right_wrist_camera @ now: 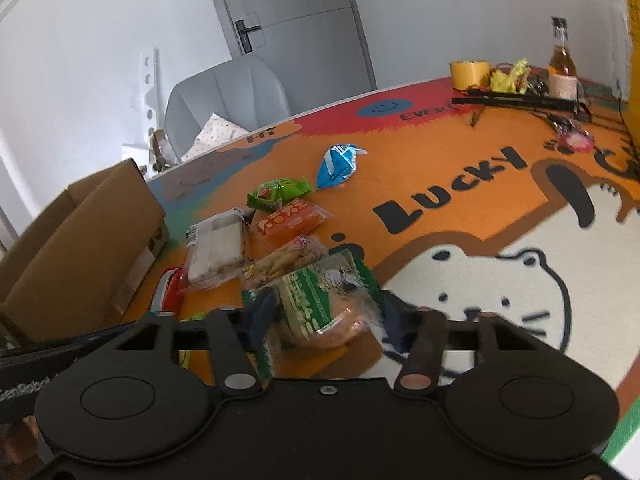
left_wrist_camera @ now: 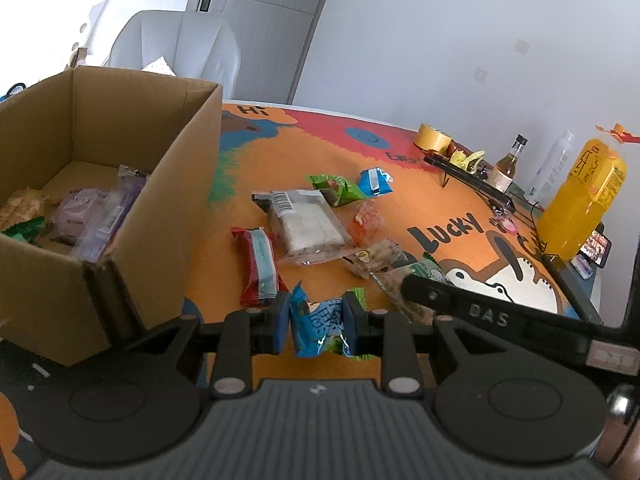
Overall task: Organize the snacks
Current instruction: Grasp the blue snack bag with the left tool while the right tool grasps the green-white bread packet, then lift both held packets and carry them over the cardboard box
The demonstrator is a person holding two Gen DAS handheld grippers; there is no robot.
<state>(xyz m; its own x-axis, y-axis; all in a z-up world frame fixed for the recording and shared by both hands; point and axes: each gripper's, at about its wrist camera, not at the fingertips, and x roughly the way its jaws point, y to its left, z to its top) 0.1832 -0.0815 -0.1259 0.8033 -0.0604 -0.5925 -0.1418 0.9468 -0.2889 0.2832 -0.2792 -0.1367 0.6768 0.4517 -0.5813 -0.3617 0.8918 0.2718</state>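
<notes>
My left gripper point(left_wrist_camera: 317, 322) is shut on a blue snack packet point(left_wrist_camera: 320, 330), held just above the table to the right of the open cardboard box point(left_wrist_camera: 160, 184). The box holds several snacks, among them a purple packet point(left_wrist_camera: 80, 208). My right gripper point(right_wrist_camera: 324, 312) straddles a green-and-white bread packet point(right_wrist_camera: 320, 296) that lies on the mat; its jaws stand wide beside it. Loose snacks lie between: a clear cake packet point(left_wrist_camera: 306, 224), a red-and-blue bar point(left_wrist_camera: 260, 266), a green packet point(right_wrist_camera: 278, 192), an orange packet point(right_wrist_camera: 290, 220), a blue packet point(right_wrist_camera: 338, 164).
The table has a colourful orange mat point(right_wrist_camera: 460, 152). At the far right stand a yellow juice bottle point(left_wrist_camera: 584, 196), a glass bottle point(right_wrist_camera: 562, 60), a tape roll point(right_wrist_camera: 468, 74) and a black rack point(right_wrist_camera: 520, 98). A grey chair point(left_wrist_camera: 180, 44) stands behind the box.
</notes>
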